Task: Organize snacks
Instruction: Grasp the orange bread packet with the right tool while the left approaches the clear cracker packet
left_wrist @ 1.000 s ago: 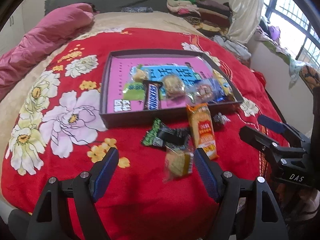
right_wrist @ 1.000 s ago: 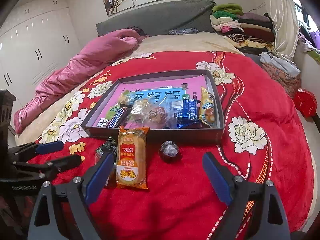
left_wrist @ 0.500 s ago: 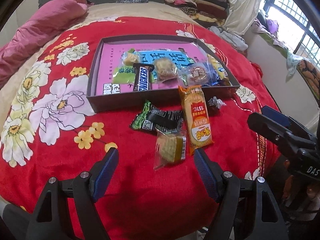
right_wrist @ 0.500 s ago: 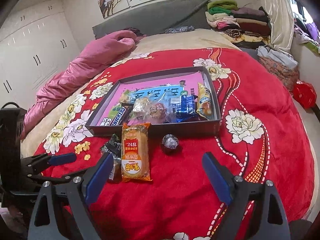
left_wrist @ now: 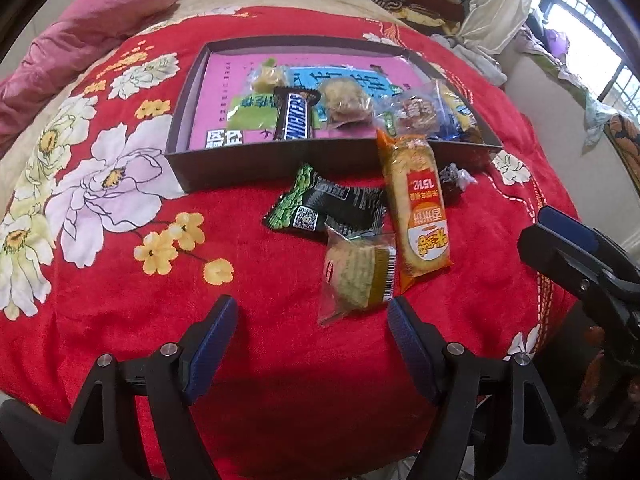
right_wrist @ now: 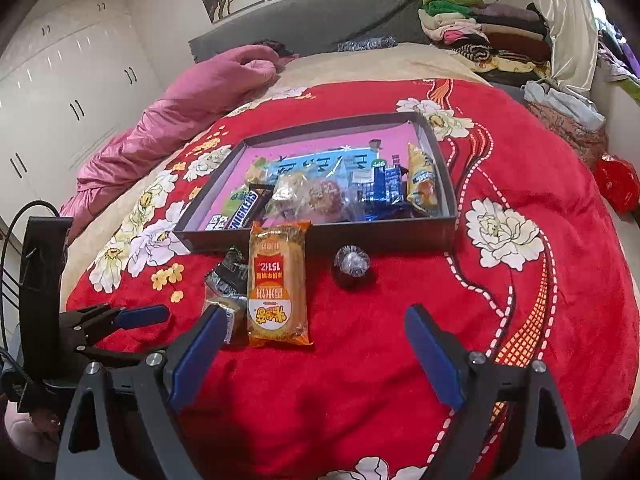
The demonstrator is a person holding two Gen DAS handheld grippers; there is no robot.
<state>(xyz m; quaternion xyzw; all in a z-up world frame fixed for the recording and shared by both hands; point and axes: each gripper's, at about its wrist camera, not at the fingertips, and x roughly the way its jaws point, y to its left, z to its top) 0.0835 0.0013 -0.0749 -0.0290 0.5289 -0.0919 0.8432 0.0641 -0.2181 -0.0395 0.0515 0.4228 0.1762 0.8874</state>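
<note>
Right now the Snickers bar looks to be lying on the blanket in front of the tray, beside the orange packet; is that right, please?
Not quite: the Snickers bar lies inside the tray, as the left wrist view shows. The orange packet is indeed on the blanket in front of the tray.

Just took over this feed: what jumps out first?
The red floral blanket fills both views. On it sits a dark tray already holding a Snickers bar and other snacks. An orange cracker packet lies in front of the tray, its top end against the near wall.
</note>
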